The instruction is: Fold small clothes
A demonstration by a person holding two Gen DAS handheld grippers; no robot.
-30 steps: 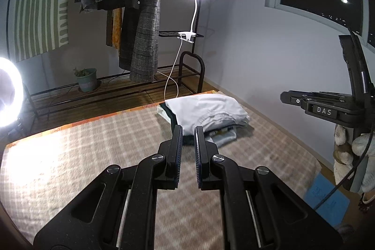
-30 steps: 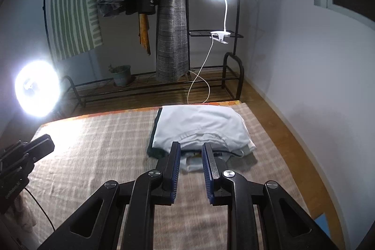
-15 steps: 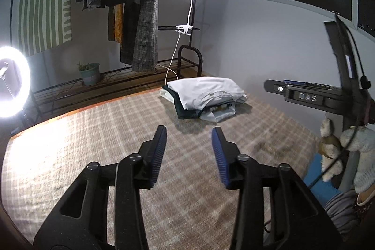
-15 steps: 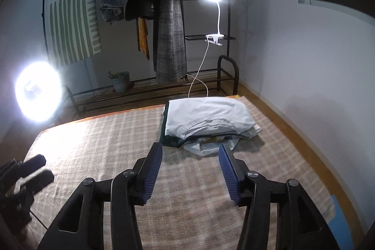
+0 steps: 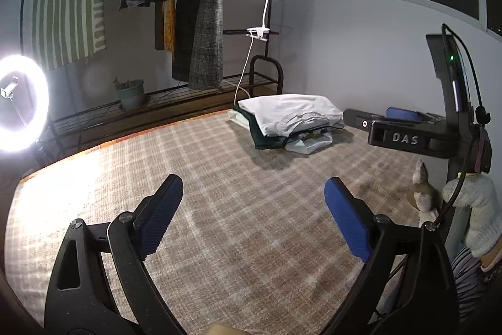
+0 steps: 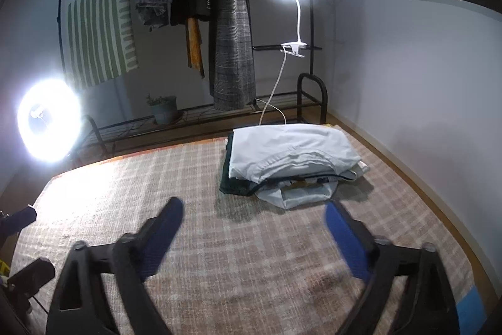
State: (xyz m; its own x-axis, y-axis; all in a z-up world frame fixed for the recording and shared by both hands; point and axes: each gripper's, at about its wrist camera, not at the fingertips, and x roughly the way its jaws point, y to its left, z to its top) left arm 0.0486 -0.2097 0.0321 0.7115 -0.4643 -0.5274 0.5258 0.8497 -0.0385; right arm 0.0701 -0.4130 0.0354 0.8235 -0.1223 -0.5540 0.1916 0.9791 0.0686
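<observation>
Left gripper (image 5: 253, 189) spread wide, jaws just been opening, nothing between them, over bare plaid mat (image 5: 219, 209). Right gripper (image 6: 254, 214) likewise spread wide, just been opening, empty, a bit blurred. Stack of folded clothes (image 6: 291, 160) sits at the mat's far right corner, white piece on top, dark green one under it, well apart from both grippers.

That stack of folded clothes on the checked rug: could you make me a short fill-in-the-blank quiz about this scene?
1. The top garment of the stack of folded clothes is ____ in colour.
2. The stack lies on a beige checked ____.
3. Both the left gripper and the right gripper hold ____ between their blue pads.
4. The jaws of both grippers have just been ____.

Missing words: white; rug; nothing; opening
</observation>
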